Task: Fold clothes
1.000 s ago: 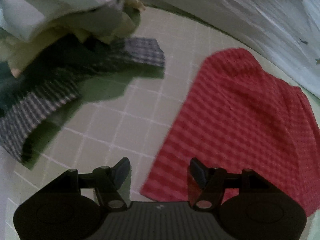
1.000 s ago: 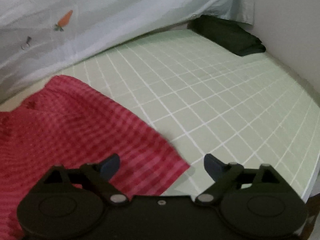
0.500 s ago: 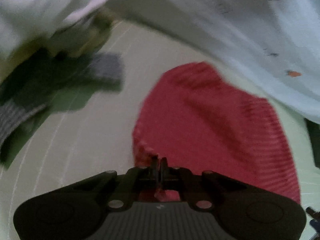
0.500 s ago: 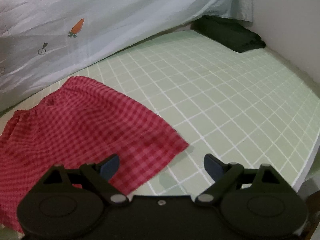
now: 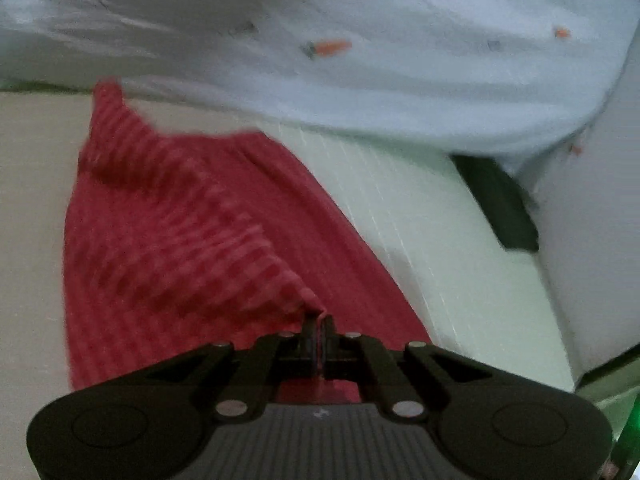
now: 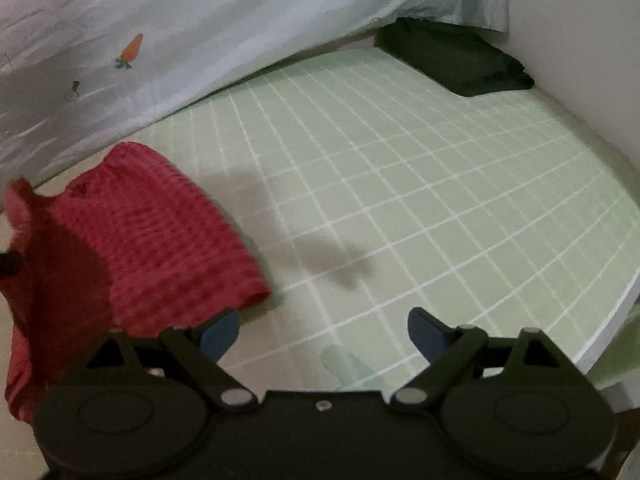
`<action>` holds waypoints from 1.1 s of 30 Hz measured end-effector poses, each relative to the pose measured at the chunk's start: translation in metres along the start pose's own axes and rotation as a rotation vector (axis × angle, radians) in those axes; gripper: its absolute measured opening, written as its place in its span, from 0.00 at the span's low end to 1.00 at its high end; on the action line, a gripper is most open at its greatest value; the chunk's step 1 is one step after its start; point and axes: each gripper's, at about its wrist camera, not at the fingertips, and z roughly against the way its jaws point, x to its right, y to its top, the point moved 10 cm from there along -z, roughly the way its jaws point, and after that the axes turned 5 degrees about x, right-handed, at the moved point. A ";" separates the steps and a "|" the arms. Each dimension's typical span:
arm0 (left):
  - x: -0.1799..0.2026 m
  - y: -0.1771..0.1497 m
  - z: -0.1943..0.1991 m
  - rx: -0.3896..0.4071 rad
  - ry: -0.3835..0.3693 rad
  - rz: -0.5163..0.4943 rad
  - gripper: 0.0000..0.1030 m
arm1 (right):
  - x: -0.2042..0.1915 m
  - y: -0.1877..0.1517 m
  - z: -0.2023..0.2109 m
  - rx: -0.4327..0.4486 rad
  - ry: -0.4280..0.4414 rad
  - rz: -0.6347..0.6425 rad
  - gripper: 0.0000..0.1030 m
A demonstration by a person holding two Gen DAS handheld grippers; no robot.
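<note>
A red checked cloth (image 5: 192,240) lies on the green grid mat (image 6: 400,200). My left gripper (image 5: 318,330) is shut on a corner of the cloth and holds it lifted, so the cloth folds over itself. In the right wrist view the red cloth (image 6: 160,240) lies at the left, its left part raised. My right gripper (image 6: 324,330) is open and empty above the mat, just right of the cloth's near edge.
A pale blue sheet with carrot prints (image 6: 160,40) hangs along the back; it also shows in the left wrist view (image 5: 360,40). A dark folded garment (image 6: 456,60) sits at the far right corner by the white wall. The mat's edge (image 6: 600,328) runs at the right.
My left gripper closed on the red cloth's corner, lifted it and swung it to the right over the cloth. My right gripper stayed open and drew back a little.
</note>
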 end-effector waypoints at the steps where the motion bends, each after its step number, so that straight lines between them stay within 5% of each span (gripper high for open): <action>1: 0.011 -0.008 -0.006 -0.014 0.001 -0.008 0.14 | 0.004 0.001 -0.003 -0.002 0.007 0.007 0.89; 5: 0.012 -0.030 -0.012 -0.036 0.109 0.011 0.32 | 0.009 0.011 -0.016 0.010 0.029 0.059 0.90; 6: 0.004 -0.033 -0.010 -0.034 0.157 0.024 0.37 | 0.006 0.013 -0.019 0.019 0.030 0.076 1.00; 10: -0.017 -0.046 -0.008 -0.050 0.279 0.060 0.43 | -0.016 0.022 -0.036 0.026 0.057 0.169 1.00; 19: -0.051 -0.076 -0.015 -0.116 0.465 0.122 0.51 | -0.130 0.022 -0.056 -0.033 0.358 0.316 0.98; 24: -0.068 -0.091 -0.015 -0.143 0.564 0.140 0.65 | -0.179 0.006 -0.062 -0.100 0.492 0.380 0.57; 33: -0.084 -0.098 -0.007 -0.133 0.591 0.219 0.78 | -0.205 -0.013 -0.061 -0.174 0.637 0.433 0.02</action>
